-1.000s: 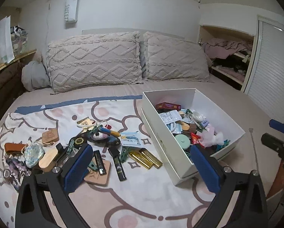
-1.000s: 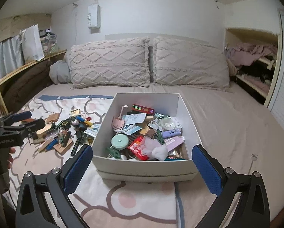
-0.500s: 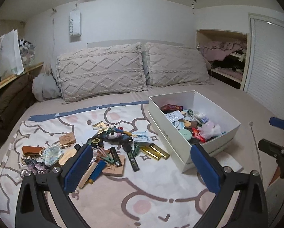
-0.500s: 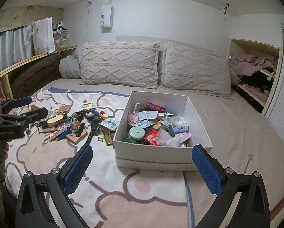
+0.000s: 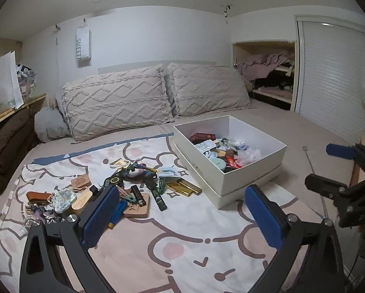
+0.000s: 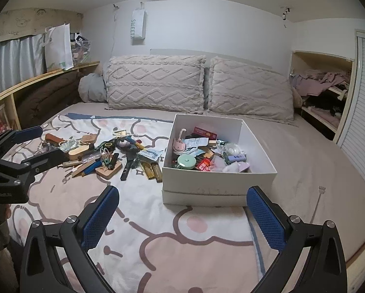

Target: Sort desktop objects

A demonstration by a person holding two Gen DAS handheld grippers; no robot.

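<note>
A white box [image 5: 245, 175] holding several small items sits on its lid on the bed; it also shows in the right wrist view [image 6: 219, 178]. A heap of small objects [image 5: 123, 188] lies on the patterned blanket to its left, seen too in the right wrist view [image 6: 104, 153]. My left gripper [image 5: 182, 210] is open and empty, raised well back from the heap. My right gripper [image 6: 182, 210] is open and empty, raised in front of the box. Each gripper shows at the other view's edge.
Two knitted pillows [image 5: 158, 95] lean at the headboard. A wooden ledge [image 6: 36, 83] with a white bag runs along the left. An open shelf with clothes [image 5: 267, 73] and a slatted door are at the right. A back scratcher [image 6: 316, 205] lies on the sheet.
Both grippers have pulled back and up from the bed, so the box and the heap look smaller and farther. Both stay open and empty.
</note>
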